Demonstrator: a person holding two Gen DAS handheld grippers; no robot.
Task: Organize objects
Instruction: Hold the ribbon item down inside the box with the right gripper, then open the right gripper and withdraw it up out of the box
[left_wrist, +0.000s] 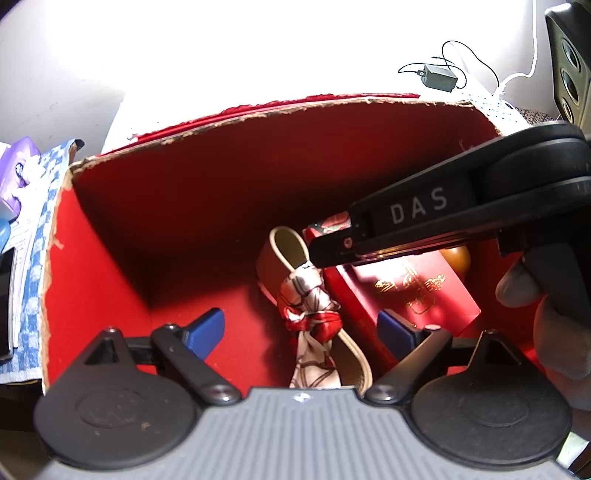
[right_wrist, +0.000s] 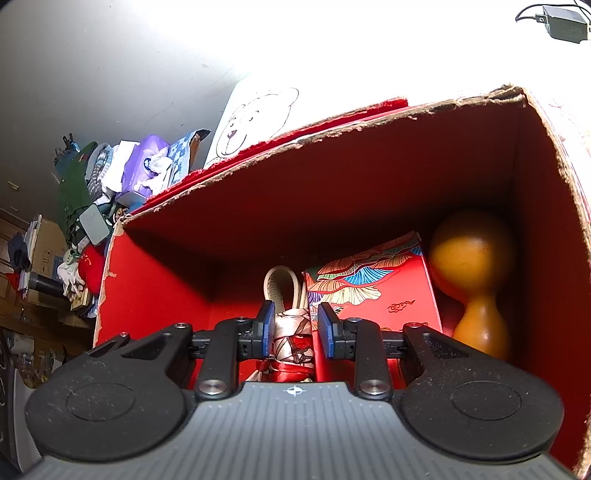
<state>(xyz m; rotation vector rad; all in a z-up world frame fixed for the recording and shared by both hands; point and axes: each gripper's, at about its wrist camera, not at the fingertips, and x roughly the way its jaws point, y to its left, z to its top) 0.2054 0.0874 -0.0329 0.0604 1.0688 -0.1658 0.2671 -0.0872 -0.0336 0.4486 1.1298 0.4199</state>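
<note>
Inside the red box (right_wrist: 369, 177), the right gripper (right_wrist: 293, 328) stands narrowly parted around the scarf (right_wrist: 291, 332), apparently not pinching it. The left gripper (left_wrist: 301, 328) gapes wide. A bright white surface (left_wrist: 258, 55) carries clutter (right_wrist: 140, 173).

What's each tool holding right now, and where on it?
Left tool: open, holding nothing. Right tool: pads flank the scarf tied on the beige strap; contact can't be told.

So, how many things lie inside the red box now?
3 in the red box: the gourd at the right wall, the small red gift box beside it, and the strap with a tied scarf left of that. More may be hidden.
</note>
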